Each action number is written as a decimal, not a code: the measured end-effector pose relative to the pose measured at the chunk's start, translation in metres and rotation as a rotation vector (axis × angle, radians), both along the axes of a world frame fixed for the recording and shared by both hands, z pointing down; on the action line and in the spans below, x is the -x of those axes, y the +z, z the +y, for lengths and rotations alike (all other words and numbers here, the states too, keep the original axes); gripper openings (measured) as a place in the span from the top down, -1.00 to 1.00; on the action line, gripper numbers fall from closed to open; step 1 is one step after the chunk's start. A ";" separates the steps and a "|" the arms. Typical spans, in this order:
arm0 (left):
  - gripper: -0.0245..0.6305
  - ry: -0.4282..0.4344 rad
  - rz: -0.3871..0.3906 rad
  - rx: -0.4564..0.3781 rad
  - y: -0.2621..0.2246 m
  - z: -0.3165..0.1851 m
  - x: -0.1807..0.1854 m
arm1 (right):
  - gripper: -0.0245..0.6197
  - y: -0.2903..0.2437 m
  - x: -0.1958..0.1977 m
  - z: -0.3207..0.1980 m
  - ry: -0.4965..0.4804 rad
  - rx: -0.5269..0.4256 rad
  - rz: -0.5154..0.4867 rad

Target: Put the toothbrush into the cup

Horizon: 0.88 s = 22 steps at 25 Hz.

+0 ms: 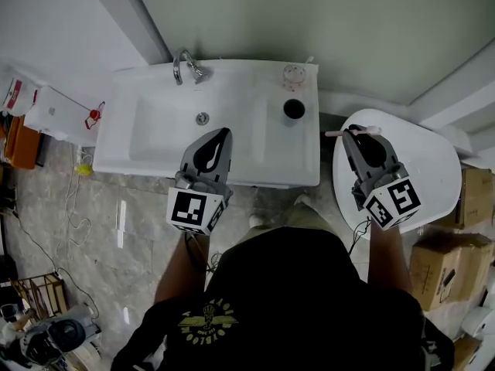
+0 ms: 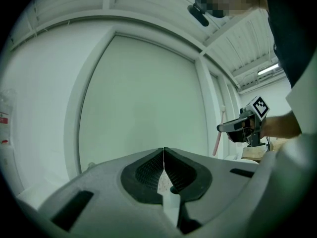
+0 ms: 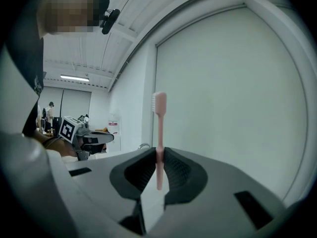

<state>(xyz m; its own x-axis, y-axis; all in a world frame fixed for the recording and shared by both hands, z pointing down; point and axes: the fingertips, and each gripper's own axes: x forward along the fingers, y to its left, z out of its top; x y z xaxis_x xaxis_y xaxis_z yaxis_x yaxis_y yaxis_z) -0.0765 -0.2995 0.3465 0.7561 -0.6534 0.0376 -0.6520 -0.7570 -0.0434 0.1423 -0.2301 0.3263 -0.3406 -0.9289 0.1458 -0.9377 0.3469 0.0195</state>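
Note:
A pink toothbrush (image 1: 340,133) with white bristles lies crosswise in my right gripper (image 1: 353,134), which is shut on its handle over a white rounded surface (image 1: 433,168). In the right gripper view the toothbrush (image 3: 159,133) stands upright between the jaws of the right gripper (image 3: 159,153), bristle head on top. The cup (image 1: 294,109) shows as a dark round opening on the sink counter's right side, to the upper left of that gripper. My left gripper (image 1: 224,133) hovers over the sink's front edge, shut with nothing in it (image 2: 164,150). The left gripper view also catches the toothbrush (image 2: 217,144).
A white sink (image 1: 155,134) with a chrome faucet (image 1: 186,65) and a drain (image 1: 202,118) fills the middle. A small round item (image 1: 293,74) sits behind the cup. Cardboard boxes (image 1: 441,269) stand at the right, and clutter (image 1: 46,331) lies on the tiled floor at the left.

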 end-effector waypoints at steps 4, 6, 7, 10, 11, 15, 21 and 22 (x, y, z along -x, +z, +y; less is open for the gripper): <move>0.89 -0.006 -0.017 0.010 0.013 -0.014 -0.018 | 0.77 0.009 -0.017 -0.018 -0.013 -0.003 -0.007; 0.89 -0.021 -0.024 0.011 0.014 -0.023 -0.023 | 0.77 0.014 -0.023 -0.030 -0.024 -0.001 -0.023; 0.89 -0.028 -0.026 0.011 0.013 -0.026 -0.025 | 0.77 0.015 -0.025 -0.036 -0.029 0.001 -0.032; 0.89 -0.040 -0.033 0.008 0.008 -0.037 -0.033 | 0.77 0.019 -0.028 -0.055 -0.053 0.011 -0.052; 0.89 -0.043 -0.037 0.007 0.008 -0.042 -0.036 | 0.77 0.021 -0.029 -0.063 -0.066 0.015 -0.053; 0.89 -0.064 -0.031 0.026 0.012 -0.057 -0.052 | 0.77 0.033 -0.032 -0.092 -0.117 0.043 -0.063; 0.89 -0.085 -0.044 0.068 0.054 -0.081 -0.077 | 0.77 0.066 -0.040 -0.128 -0.180 0.074 -0.058; 0.89 -0.090 -0.053 0.076 0.064 -0.085 -0.081 | 0.77 0.075 -0.042 -0.134 -0.186 0.086 -0.057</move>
